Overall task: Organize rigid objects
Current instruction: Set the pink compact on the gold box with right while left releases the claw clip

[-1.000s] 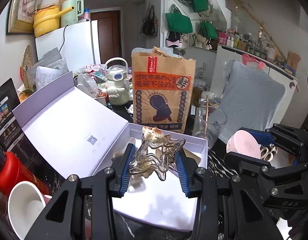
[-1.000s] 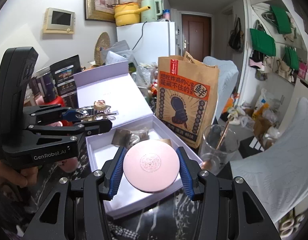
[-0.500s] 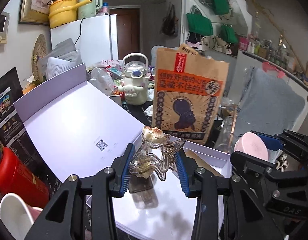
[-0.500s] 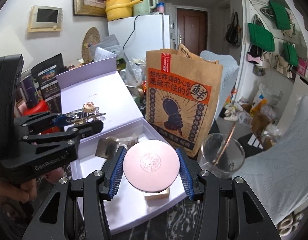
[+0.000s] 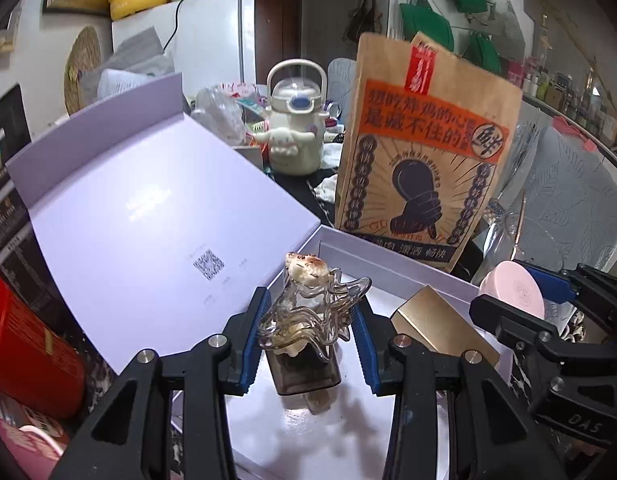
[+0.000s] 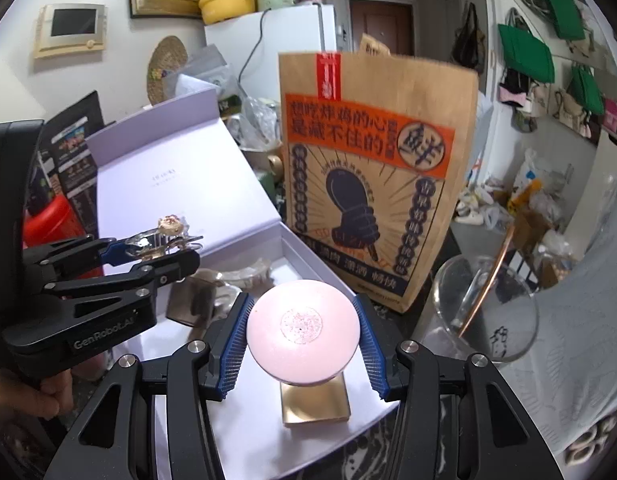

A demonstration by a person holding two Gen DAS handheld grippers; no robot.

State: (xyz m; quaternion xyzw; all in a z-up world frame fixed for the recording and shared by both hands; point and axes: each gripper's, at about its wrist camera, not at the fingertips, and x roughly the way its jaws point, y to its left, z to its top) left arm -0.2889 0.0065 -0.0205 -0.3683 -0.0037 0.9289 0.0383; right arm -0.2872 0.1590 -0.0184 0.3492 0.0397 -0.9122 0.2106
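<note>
A brown paper bag point(image 6: 372, 176) with orange Chinese print stands just behind an open lavender gift box point(image 5: 396, 258), whose lid point(image 5: 148, 216) leans back to the left. Inside the box lie a gold rectangular case point(image 6: 314, 404) and a smoky translucent case point(image 5: 304, 372). The right gripper point(image 6: 303, 338) hangs over the box, its fingers clamped on a round pink compact point(image 6: 303, 330). The left gripper point(image 5: 306, 338) also hangs over the box, fingers clamped on a clear wavy hair claw clip point(image 5: 312, 316).
</note>
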